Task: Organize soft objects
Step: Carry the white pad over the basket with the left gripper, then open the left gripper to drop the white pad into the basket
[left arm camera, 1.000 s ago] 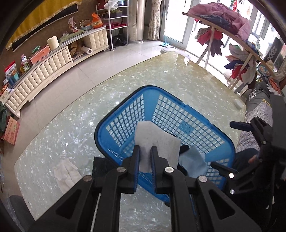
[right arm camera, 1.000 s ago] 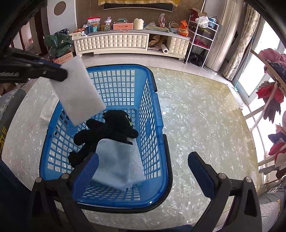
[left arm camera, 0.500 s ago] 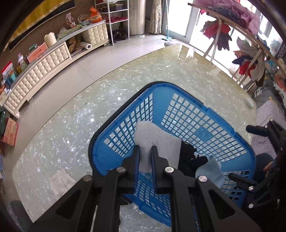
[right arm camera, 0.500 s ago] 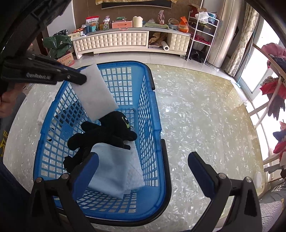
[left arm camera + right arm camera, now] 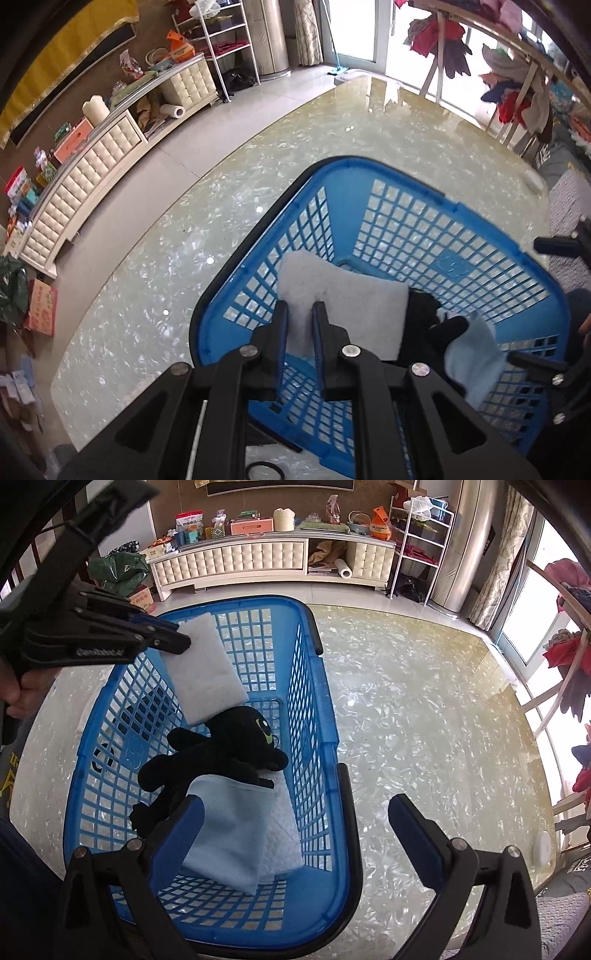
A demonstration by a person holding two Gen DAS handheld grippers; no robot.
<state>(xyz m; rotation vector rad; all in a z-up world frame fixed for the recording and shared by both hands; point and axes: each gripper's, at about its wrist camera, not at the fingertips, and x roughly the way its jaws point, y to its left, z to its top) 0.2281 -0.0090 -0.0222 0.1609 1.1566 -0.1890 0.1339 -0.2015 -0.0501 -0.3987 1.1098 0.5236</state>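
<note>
My left gripper [image 5: 300, 314] is shut on a white sponge pad [image 5: 343, 302] and holds it inside the blue plastic basket [image 5: 406, 206], just above a black plush toy [image 5: 424, 325]. In the right wrist view the pad [image 5: 207, 675] hangs from the left gripper [image 5: 181, 640] over the plush toy [image 5: 221, 753], which lies on a light blue cloth [image 5: 225, 827] and a white cloth [image 5: 284, 830] in the basket [image 5: 325, 738]. My right gripper [image 5: 295, 819] is open and empty at the basket's near right rim.
The basket stands on a glossy marbled table [image 5: 424, 720]. A cream sideboard [image 5: 258, 561] with clutter runs along the far wall. A clothes rack [image 5: 517, 66] stands at the table's right. A small black ring [image 5: 264, 470] lies on the table by the basket.
My left gripper has carried the white pad further over and down into the basket, close to the black plush toy. The right gripper has stayed open and nearly still.
</note>
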